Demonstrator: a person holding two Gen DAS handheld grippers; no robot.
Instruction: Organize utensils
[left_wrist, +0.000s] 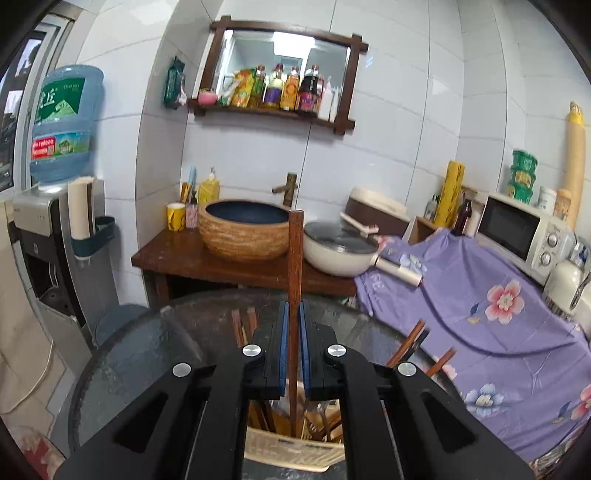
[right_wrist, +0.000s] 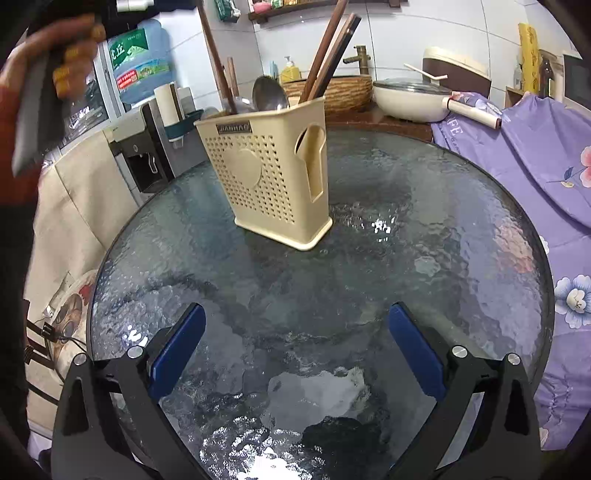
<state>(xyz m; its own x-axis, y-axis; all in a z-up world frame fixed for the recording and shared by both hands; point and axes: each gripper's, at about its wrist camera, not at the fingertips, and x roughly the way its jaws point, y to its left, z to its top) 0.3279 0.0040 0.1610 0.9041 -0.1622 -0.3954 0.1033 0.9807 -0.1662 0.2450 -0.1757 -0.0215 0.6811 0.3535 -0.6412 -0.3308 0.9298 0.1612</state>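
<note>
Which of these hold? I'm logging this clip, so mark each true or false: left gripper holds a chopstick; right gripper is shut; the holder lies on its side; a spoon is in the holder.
1. The left gripper holds a chopstick. True.
2. The right gripper is shut. False: its jaws stand wide open, nothing between them.
3. The holder lies on its side. False: it stands upright on the table.
4. A spoon is in the holder. True.
</note>
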